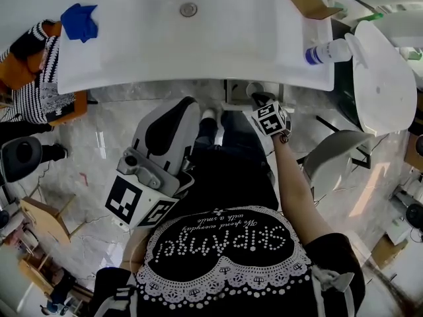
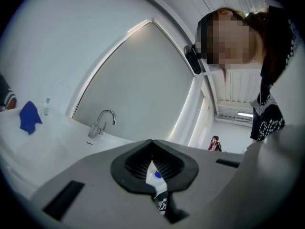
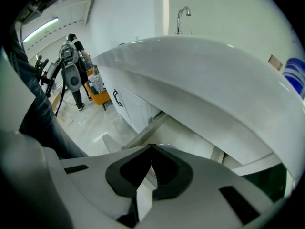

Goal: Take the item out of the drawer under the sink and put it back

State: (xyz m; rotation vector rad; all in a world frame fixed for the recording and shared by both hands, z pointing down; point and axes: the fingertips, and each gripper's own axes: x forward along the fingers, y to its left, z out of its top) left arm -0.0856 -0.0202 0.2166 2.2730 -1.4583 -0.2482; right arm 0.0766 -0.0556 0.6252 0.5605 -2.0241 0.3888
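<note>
Both grippers are closed on nothing. Right gripper (image 3: 152, 147) points down by the open drawer (image 1: 234, 92) under the sink (image 1: 198, 74); left gripper (image 2: 152, 144) waits level. A pale round item (image 1: 254, 88) lies in the drawer. Probably light and rigid; grip across its rim.

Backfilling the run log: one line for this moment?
left gripper: shut, short of the sink | right gripper: shut, below the sink rim | bottle: lying on sink ledge
</note>
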